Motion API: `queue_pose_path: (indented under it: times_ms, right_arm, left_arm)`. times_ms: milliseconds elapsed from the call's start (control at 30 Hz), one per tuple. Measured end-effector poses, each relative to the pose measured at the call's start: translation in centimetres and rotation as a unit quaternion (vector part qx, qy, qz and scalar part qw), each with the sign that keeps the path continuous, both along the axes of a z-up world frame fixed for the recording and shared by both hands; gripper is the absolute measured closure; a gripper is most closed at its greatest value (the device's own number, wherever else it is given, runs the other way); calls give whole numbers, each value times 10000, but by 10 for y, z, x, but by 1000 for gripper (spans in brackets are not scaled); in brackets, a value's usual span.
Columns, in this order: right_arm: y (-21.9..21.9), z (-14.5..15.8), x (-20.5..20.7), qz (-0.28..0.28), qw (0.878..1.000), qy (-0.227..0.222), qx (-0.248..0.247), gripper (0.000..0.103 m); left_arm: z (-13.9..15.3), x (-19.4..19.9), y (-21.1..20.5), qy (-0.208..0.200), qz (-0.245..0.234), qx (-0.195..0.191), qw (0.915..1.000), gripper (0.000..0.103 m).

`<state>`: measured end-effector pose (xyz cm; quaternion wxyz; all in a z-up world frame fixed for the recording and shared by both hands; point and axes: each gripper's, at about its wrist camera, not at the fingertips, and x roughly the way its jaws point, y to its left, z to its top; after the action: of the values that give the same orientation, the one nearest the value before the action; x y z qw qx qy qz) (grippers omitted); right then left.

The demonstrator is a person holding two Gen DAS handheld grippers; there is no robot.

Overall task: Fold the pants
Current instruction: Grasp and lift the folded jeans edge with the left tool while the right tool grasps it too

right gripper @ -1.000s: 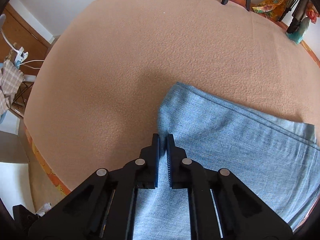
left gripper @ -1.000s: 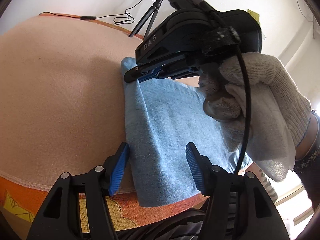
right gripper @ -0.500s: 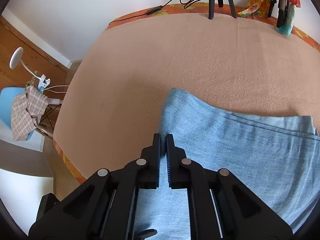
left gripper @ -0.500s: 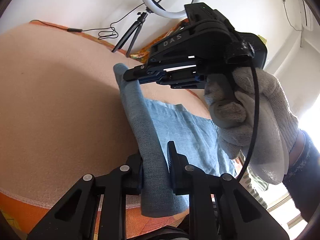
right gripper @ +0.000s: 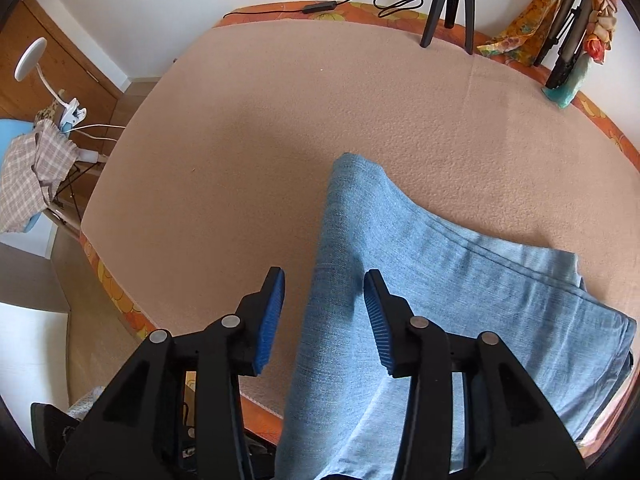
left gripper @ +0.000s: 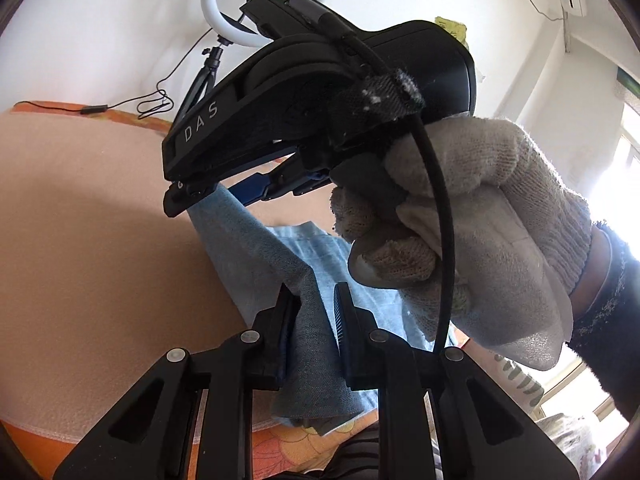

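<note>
Both ends differ now: the left gripper (left gripper: 316, 312) pinches the pants (right gripper: 460, 280), while the right gripper (right gripper: 324, 308) has just spread, dropping its corner mid-fold.

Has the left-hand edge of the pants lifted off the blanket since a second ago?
Yes. The pants edge, earlier flat on the peach blanket, now stands raised as a ridge; the right gripper jaws have just been opening around it.

light blue pants (right gripper: 460, 280), peach blanket (right gripper: 320, 120)

one pants (right gripper: 460, 280), two tools, one ring light (left gripper: 264, 4)
</note>
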<state>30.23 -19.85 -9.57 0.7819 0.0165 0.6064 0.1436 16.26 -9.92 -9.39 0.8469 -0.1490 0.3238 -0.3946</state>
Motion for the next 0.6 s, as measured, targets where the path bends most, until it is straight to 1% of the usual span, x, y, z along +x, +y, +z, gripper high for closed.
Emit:
queue_pose_path:
  times_ms: [33,67,133,200,267,300,367,400,433,467,500,600]
  right_arm:
    - [-6,1,-2,-43,10000,-21,-24,70]
    - [-11,1,-4,-73,10000,-30,-39,86]
    - [-26,5,-10,-165,9998,-126,-41,93]
    - [-43,12,-16,-321,9990,-297,-3,95]
    - [-63,18,-23,-527,9976,-418,145,96]
    - [-74,21,-27,-624,9967,-467,218,96]
    - [-95,26,-34,-768,9949,-566,337,97]
    - [-105,28,-38,-843,9938,-617,388,97]
    - [-117,29,-43,-913,9925,-664,478,97]
    - [-128,30,-47,-986,9909,-712,578,97]
    - [-141,30,-51,-1076,9892,-759,638,97]
    - [-174,30,-63,-1334,9841,-870,793,97]
  left_arm:
    - [3,-2,-4,-43,-43,30,10000,86]
    - [5,-3,-8,-83,-96,60,9999,86]
    - [9,-7,-18,-159,-197,120,9996,86]
    - [13,-11,-27,-246,-267,169,9992,86]
    - [17,-15,-35,-269,-398,175,9987,86]
    - [21,-21,-39,-262,-476,183,9984,83]
    - [28,-26,-49,-263,-623,206,9975,75]
    - [31,-27,-49,-250,-726,163,9969,66]
    - [35,-30,-49,-234,-801,131,9964,52]
    - [39,-35,-47,-233,-858,99,9960,46]
    - [43,-39,-45,-265,-935,60,9953,44]
    - [47,-48,-44,-380,-1046,131,9937,44]
